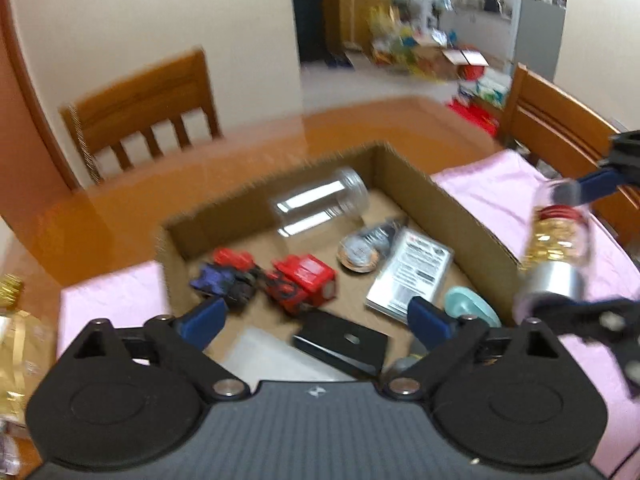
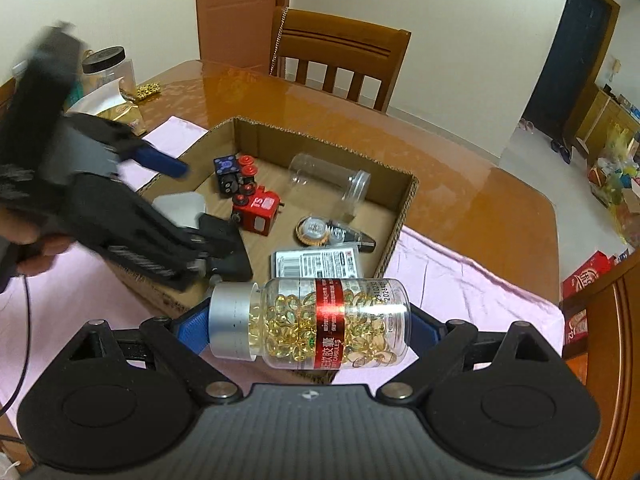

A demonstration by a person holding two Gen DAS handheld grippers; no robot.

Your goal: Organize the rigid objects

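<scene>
My right gripper [image 2: 310,330] is shut on a clear capsule bottle [image 2: 320,322] with a silver cap and red label, held sideways above the near edge of the cardboard box [image 2: 404,216]. The bottle also shows in the left wrist view [image 1: 556,252], beside the box's right wall. My left gripper [image 1: 316,314] is open and empty over the box's near side. In the box lie a clear empty jar [image 1: 320,208], a red toy train [image 1: 304,284], a blue toy [image 1: 220,280], a silver packet [image 1: 412,272], a round tape dispenser [image 1: 360,250], a black block [image 1: 340,346] and a teal piece [image 1: 470,306].
The box stands on a pink cloth [image 2: 472,284] on a glossy wooden table [image 2: 460,156]. Wooden chairs [image 2: 340,56] stand around it. A black-lidded jar [image 2: 106,66] and gold packets [image 2: 120,114] sit at the table's far left. A gold-capped bottle [image 1: 16,340] is at my left.
</scene>
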